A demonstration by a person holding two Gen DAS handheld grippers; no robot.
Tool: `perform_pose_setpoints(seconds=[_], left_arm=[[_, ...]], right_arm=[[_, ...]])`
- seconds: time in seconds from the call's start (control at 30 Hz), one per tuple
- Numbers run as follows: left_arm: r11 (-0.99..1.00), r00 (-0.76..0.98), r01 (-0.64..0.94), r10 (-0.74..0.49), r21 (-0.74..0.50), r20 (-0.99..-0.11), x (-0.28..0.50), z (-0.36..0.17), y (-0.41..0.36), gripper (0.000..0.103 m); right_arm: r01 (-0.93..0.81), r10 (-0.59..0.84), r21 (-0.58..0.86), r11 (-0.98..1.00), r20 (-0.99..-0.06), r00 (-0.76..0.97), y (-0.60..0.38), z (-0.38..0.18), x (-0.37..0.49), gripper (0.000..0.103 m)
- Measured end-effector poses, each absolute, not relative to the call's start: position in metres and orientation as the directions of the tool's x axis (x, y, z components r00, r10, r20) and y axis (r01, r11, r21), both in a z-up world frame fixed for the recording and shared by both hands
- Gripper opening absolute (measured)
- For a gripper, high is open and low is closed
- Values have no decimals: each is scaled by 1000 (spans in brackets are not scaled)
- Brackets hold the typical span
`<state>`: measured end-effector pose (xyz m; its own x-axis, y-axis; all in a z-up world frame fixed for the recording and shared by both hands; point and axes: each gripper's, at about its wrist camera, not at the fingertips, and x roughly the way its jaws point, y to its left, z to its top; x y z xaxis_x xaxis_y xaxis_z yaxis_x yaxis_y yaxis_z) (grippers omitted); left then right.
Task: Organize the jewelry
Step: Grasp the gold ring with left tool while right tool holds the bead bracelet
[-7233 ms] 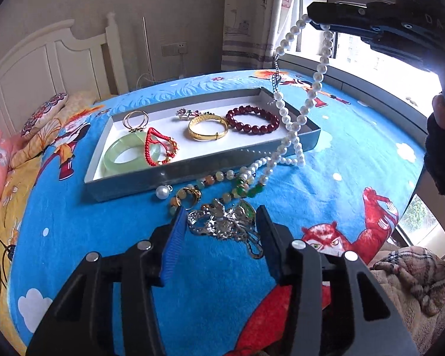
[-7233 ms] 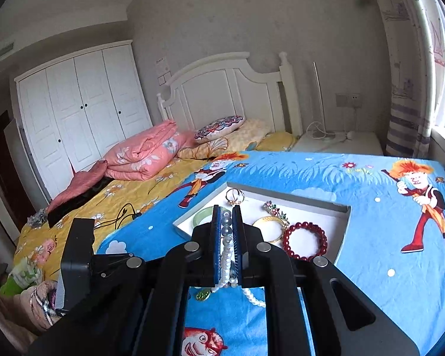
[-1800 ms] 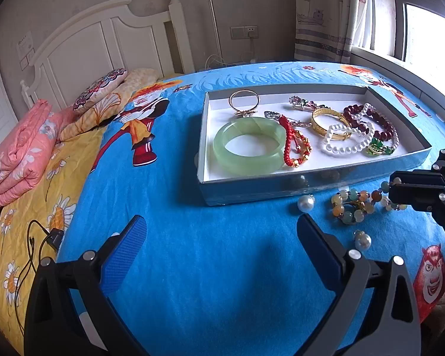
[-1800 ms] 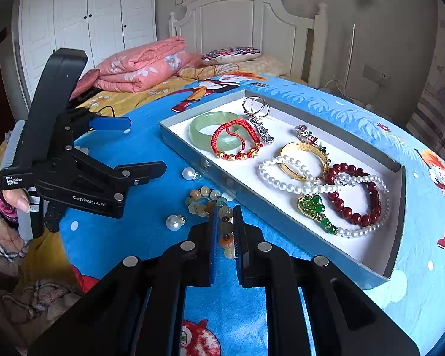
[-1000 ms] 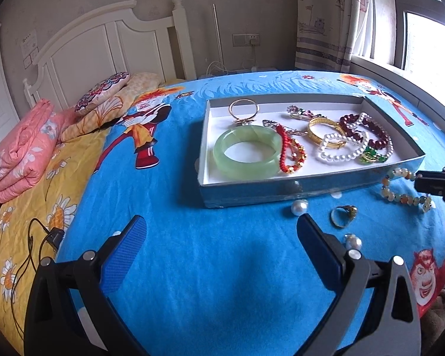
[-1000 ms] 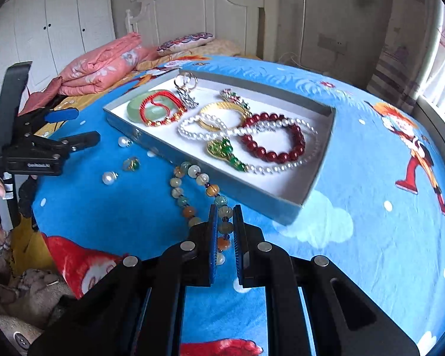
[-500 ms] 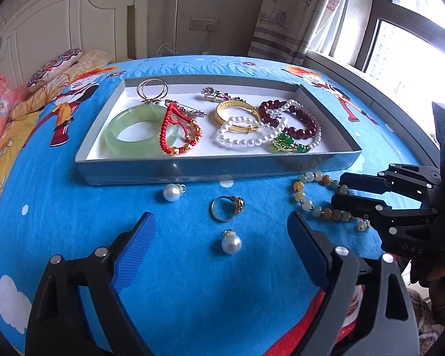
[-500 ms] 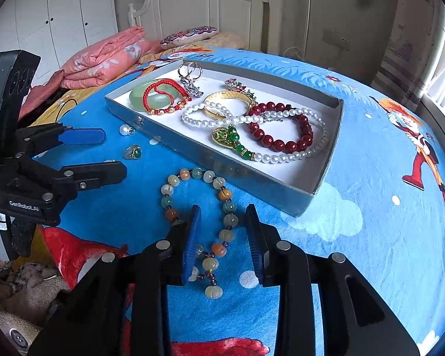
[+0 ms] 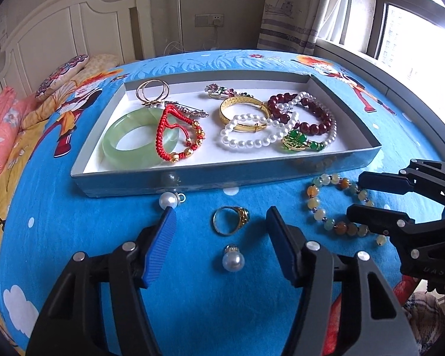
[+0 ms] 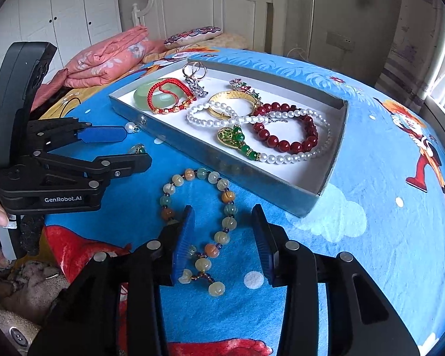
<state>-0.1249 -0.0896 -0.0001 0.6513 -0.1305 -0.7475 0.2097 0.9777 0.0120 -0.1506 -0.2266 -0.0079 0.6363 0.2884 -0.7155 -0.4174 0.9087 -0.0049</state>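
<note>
Two tongs work: left tongs (image 9: 219, 231) closing, empty, around gold ring (image 9: 230, 220); right tongs (image 10: 222, 237) opening off bead bracelet (image 10: 201, 204); tray (image 9: 222, 178) next.

Both tongs are black plastic frames of jointed links pinned with round silver screws, each tipped with a pair of ribbed blue pads. The left tongs (image 10: 115, 148) carry white "GenRobot.AI" lettering on the side and a tall black handle, while the right tongs (image 10: 222, 237) show the same blue-lined fingers (image 10: 182, 241).
</note>
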Motion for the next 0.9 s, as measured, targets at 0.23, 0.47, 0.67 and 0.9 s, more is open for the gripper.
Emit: perform_pose_setpoints(seconds=[0.23,0.47,0.67,0.9], left_arm=[[978,659,205,-120,24,-743,-126,-1,-90,60],[979,675,205,-144,-3,-723,-130,0,-84,30],[978,675,203,-176,-50,-717,-130,1,-77,24],[976,681,209,-186,-55,-708,-133,1,-77,24]], right_arm=[[-389,327,82,918,-713,621,-240,-6,-145,59],[-400,308,46,916,-718,624,-234,-7,-146,61],[-382,272,4,924,-708,651,-233,-7,-148,29],[-372,246,-46,927,-675,696,-230,-5,-156,11]])
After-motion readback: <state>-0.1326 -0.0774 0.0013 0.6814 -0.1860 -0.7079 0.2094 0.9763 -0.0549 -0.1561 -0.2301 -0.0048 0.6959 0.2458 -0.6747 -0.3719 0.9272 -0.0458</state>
